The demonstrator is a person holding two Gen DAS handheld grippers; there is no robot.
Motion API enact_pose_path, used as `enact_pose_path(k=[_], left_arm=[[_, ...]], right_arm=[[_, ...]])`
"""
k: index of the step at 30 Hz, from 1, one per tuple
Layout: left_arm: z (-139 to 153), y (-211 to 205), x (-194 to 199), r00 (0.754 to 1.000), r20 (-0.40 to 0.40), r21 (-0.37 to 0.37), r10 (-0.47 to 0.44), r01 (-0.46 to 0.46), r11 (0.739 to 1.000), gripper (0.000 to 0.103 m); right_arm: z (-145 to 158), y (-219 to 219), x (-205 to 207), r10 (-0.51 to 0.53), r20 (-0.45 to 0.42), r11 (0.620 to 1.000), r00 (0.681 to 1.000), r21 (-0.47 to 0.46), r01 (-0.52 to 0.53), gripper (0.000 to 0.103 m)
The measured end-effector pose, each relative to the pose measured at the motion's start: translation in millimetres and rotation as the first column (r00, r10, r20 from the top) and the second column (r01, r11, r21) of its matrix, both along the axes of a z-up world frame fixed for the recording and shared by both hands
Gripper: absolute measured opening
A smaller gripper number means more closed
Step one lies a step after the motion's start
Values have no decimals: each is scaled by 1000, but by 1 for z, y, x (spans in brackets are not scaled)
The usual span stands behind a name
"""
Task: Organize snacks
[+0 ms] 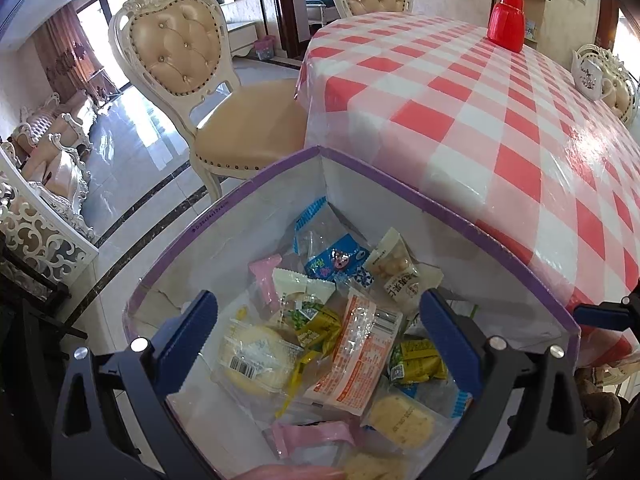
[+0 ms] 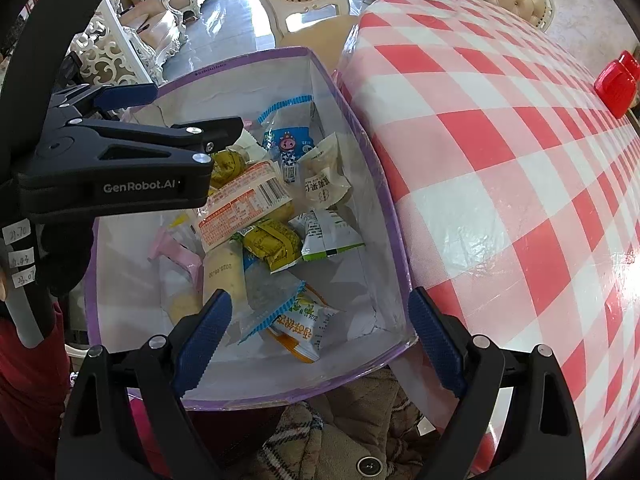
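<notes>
Snacks [image 1: 352, 344] fill the purple-rimmed box [image 1: 256, 184] off the table's [image 1: 480, 120] seven-o'clock edge — light, crinkly, slippery packets, judged best pinched by a sealed end — under left gripper [image 1: 320, 336] and right gripper [image 2: 320, 336], both wide, holding nothing.

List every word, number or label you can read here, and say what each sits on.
"GenRobot.AI": side of the black left gripper.
"21.70": white paper tag on that gripper's handle; the tags below are unclear.
Print on the snack packets inside the purple-rimmed white box, and on its rim: too small or blurred.
</notes>
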State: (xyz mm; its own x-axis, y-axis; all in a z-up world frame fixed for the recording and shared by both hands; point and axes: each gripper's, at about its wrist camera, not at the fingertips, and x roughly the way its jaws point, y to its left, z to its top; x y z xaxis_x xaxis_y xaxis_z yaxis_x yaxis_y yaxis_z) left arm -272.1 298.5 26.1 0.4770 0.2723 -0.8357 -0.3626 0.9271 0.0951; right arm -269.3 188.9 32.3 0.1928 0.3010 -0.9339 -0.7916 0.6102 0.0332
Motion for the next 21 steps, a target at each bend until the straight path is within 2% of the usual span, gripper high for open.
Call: enact_pose_path(k=[21], left_arm=[[-5,-2,0,1000,-12,6,-4,4,1000,101]], right_arm=[[0,0,-1,2,0,1000,1000,-3,-2,87]])
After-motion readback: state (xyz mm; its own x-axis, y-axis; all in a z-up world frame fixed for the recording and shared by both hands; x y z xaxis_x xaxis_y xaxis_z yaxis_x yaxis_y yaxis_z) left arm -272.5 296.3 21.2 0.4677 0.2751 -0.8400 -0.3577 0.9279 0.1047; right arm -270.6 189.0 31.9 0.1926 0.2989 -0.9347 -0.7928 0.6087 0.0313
